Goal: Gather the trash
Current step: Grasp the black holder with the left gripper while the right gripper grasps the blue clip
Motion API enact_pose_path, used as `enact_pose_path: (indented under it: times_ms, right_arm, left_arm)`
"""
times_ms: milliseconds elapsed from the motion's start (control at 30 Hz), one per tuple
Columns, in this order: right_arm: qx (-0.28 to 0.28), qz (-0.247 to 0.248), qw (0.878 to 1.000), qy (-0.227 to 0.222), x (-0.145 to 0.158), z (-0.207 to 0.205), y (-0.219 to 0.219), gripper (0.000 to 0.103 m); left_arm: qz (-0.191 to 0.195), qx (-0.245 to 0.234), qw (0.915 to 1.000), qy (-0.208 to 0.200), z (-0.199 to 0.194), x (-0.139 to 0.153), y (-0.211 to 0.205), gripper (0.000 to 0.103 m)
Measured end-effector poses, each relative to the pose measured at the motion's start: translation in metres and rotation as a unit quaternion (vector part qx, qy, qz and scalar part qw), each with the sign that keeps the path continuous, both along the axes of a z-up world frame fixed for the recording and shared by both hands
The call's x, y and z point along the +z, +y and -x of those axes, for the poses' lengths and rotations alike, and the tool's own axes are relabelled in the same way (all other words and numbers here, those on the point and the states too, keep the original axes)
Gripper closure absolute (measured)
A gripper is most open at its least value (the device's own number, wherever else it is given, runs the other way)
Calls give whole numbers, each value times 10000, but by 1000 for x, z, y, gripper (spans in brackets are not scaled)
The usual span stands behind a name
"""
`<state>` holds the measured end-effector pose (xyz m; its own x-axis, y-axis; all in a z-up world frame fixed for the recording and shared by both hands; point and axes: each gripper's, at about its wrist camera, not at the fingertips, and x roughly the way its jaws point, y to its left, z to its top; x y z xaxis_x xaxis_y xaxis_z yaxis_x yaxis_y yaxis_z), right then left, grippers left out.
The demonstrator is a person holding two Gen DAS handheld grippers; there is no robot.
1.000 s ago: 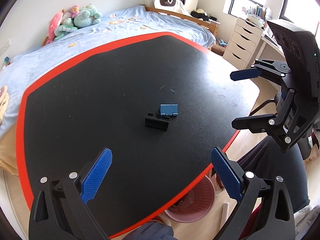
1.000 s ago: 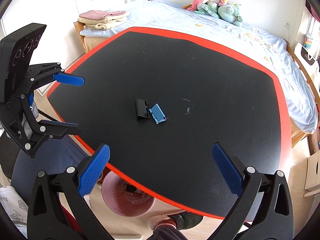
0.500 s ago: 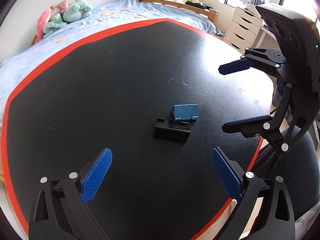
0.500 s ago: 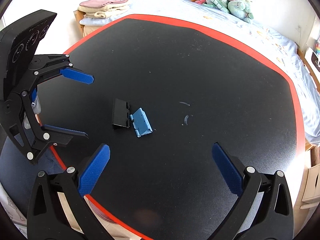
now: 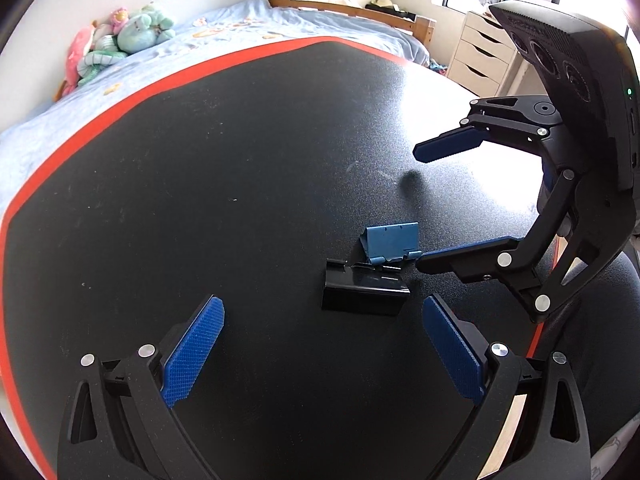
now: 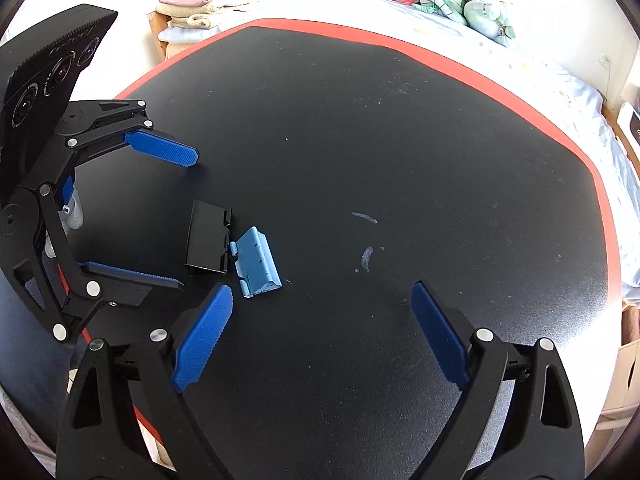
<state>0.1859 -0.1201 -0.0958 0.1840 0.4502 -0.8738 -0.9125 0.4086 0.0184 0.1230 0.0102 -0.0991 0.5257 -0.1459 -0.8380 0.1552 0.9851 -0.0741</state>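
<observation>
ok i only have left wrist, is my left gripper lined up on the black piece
Observer: Nearly. In the right wrist view the left gripper is open, and the black piece lies just past its fingertips, not between them.
Operator: is the blue one joined to it
Observer: The blue piece butts against the black piece's lugged edge and angles away from it. I cannot tell if they are joined.
Operator: and the right gripper
Observer: The right gripper is open. The blue piece is outside its gap, just beyond one fingertip.
</observation>
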Motion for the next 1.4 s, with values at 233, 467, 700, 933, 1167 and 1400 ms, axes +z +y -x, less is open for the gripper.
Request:
enact_pose_path:
  times_ms: [233, 467, 700, 933, 1167, 1400]
  right_arm:
    - [152, -237, 9996, -7, -1, 1, 4, 32]
    - [324, -314, 9990, 22, 2, 3, 10, 61]
    - [348, -327, 9988, 66, 3, 4, 14, 83]
    - [218, -313, 9992, 124, 3, 3, 15, 84]
    - [81, -358, 9992, 150, 9, 4, 8, 84]
    - [-108, -484, 9987, 67, 38, 19, -10, 84]
  left_arm:
    - [-91, -25, 9999, -105, -4, 0, 1, 10]
    - [-118, -21, 9997, -208, -8, 3, 5, 34]
    - [-93, 8, 9997, -206, -12, 6, 7, 64]
    - [-18, 44, 9998, -183, -10, 6, 8, 64]
    - [-8, 130, 9998, -159, -2, 14, 6, 64]
    - [40, 160, 9993, -325, 16, 45, -3, 64]
